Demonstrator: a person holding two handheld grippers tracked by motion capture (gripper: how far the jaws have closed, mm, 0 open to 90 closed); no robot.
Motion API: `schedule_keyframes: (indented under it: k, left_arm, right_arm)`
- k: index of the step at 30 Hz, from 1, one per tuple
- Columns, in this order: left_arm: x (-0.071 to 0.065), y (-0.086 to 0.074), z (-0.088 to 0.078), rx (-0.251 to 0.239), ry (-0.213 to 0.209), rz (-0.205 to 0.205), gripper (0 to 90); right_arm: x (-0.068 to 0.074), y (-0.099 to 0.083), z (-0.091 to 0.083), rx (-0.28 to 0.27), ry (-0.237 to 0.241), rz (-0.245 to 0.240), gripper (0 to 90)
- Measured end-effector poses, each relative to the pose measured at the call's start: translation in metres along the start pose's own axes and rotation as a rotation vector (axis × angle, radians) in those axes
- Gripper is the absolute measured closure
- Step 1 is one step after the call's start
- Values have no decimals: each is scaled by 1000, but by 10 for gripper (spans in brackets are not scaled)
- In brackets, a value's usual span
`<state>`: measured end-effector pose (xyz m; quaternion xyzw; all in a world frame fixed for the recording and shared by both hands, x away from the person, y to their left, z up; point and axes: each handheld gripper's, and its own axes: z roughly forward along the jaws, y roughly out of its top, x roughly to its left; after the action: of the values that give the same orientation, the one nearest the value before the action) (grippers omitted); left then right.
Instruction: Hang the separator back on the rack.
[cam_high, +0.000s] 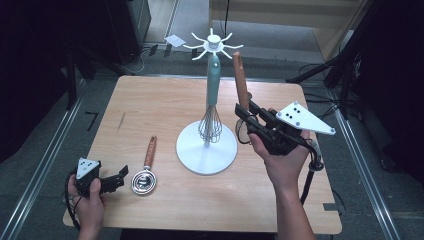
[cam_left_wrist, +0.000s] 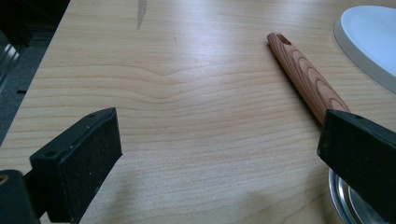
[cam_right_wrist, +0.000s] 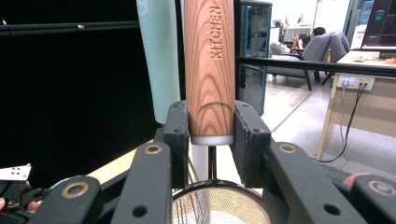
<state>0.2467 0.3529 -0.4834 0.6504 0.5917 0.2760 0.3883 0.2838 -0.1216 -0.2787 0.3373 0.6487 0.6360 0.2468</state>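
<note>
In the high view, we see the right gripper (cam_high: 243, 114) right of centre pinching a wooden-handled strainer (cam_high: 240, 80) upright beside the white rack (cam_high: 207, 150). The left gripper (cam_high: 121, 175) sits lower left.

In the left gripper view, its jaws stand spread over bare table (cam_left_wrist: 187, 93).

In the right gripper view, the jaws clamp the strainer handle (cam_right_wrist: 209, 70) at centre.

A light wooden tabletop (cam_high: 165, 100) stands on grey floor (cam_high: 45, 145); at upper right, a grey office chair (cam_right_wrist: 322, 46) and desk (cam_right_wrist: 369, 58).

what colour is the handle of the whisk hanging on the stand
Pale mint green; the whisk handle shows best in the high view, hanging on the white stand.
</note>
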Motion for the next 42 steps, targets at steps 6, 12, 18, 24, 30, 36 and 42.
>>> schedule_keyframes:
  k: [6,12,18,24,30,36,42]
  left_arm:
    - [0,0,0,-3,0,2,0]
    - [0,0,0,-4,0,1,0]
    - [0,0,0,0,-1,1,0]
    - [0,0,0,0,-2,3,0]
    - [0,0,0,-1,-4,0,0]
    - [0,0,0,-1,-4,-2,0]
    - [1,0,0,1,-6,-3,0]
  right_arm:
    - [0,-2,4,4,1,-8,710]
    - [1,-4,8,9,-2,-9,710]
    - [2,-9,13,-3,-13,-25,709]
    - [-1,-12,21,-14,-4,-19,705]
    - [-1,-12,28,3,-13,-30,688]
    - [-1,-13,29,21,-12,-29,675]
    - [-1,-13,31,33,-16,-41,715]
